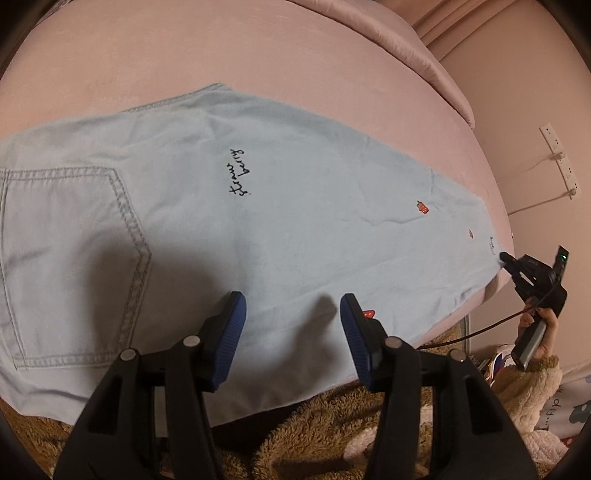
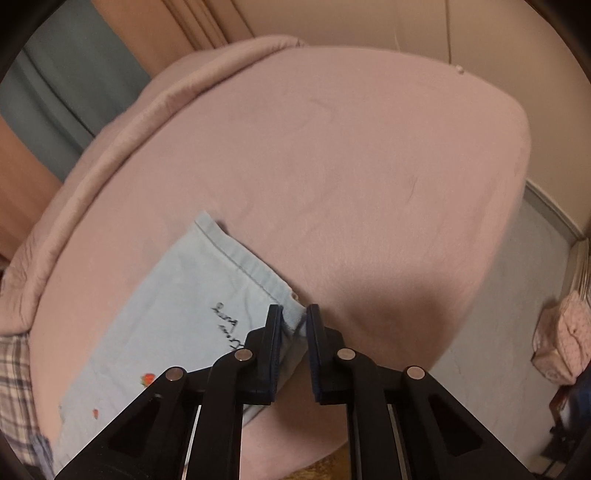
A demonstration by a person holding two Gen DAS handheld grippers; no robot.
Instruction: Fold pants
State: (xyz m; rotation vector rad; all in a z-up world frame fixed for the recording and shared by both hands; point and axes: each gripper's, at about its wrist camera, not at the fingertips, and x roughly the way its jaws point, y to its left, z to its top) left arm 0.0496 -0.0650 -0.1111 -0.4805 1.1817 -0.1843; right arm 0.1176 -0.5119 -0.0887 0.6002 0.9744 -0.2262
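Your pants [image 1: 221,221] ran off frame at 9 o'clock, waistband unseen. Small script near the hem [image 1: 492,248] was unreadable. Your right gripper [image 2: 292,319] hid the hem corner at 6 o'clock.

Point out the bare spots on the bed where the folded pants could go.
The widest bare sheet lies beyond the hem, toward the wall. A narrower strip runs between the pants and the rolled blanket. The near edge is crowded: pants cover it, the left tool hovers open, and the right tool grips the hem corner.
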